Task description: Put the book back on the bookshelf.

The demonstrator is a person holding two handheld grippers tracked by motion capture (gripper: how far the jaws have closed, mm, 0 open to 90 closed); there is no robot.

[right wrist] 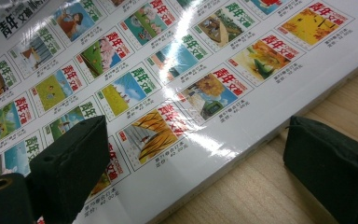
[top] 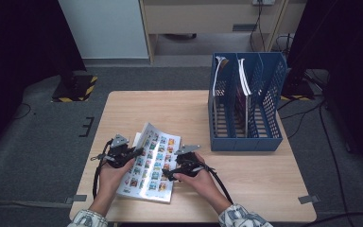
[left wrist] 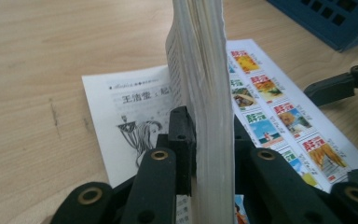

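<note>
High view has a pale wooden table (top: 137, 106) with a glossy magazine (top: 152, 165) covered in rows of small colourful cover pictures lying near the front edge, slightly left of centre. Left tool (top: 133, 152) sits at the magazine's left edge, and in the left gripper view (left wrist: 208, 154) its jaws are pressed onto a thick sheaf of pages (left wrist: 205, 84) lifted upright, edge-on to the camera, with a black-and-white printed page (left wrist: 126, 112) lying flat underneath.

Right tool (top: 169, 176) is over the magazine's lower right part. In the right gripper view (right wrist: 200, 158) its jaws are spread wide, one over the glossy cover (right wrist: 168, 70) and the other over bare wood just past the magazine's edge, so it straddles that edge without pinching anything.

A blue perforated plastic file rack (top: 246, 106) stands at the back right of the table, well apart from the magazine. Plenty of bare wood behind and to the right of the magazine.
</note>
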